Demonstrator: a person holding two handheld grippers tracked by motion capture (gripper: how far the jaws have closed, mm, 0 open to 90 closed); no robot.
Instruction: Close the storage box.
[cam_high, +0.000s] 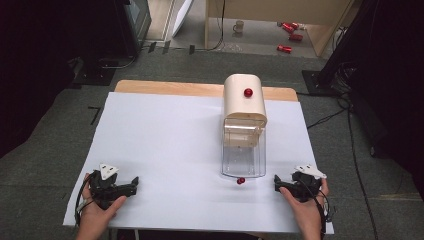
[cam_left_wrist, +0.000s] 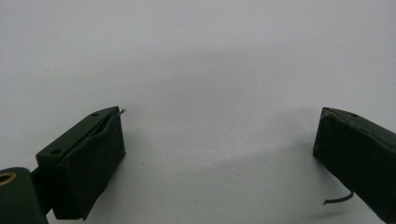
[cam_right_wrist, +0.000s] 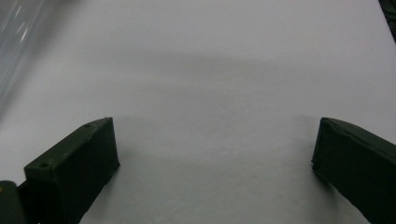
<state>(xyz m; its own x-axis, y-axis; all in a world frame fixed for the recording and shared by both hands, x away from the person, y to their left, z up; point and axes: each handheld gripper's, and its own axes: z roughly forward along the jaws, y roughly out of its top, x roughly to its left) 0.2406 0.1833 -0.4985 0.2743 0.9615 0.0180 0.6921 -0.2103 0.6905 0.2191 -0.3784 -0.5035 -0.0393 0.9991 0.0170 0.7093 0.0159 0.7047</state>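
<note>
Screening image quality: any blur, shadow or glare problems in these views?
High view: sharp and evenly lit on the table, dark at the side edges. Left gripper view: left claw soft, faint shadow between its jaws. Right gripper view: right claw likewise, clear container blurred.

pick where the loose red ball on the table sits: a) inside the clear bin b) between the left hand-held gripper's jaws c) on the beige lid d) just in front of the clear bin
d: the loose red ball lies on the white table just in front of the clear bin, apart from both open hand-held grippers; the red knob on the beige lid is a separate thing.
</note>
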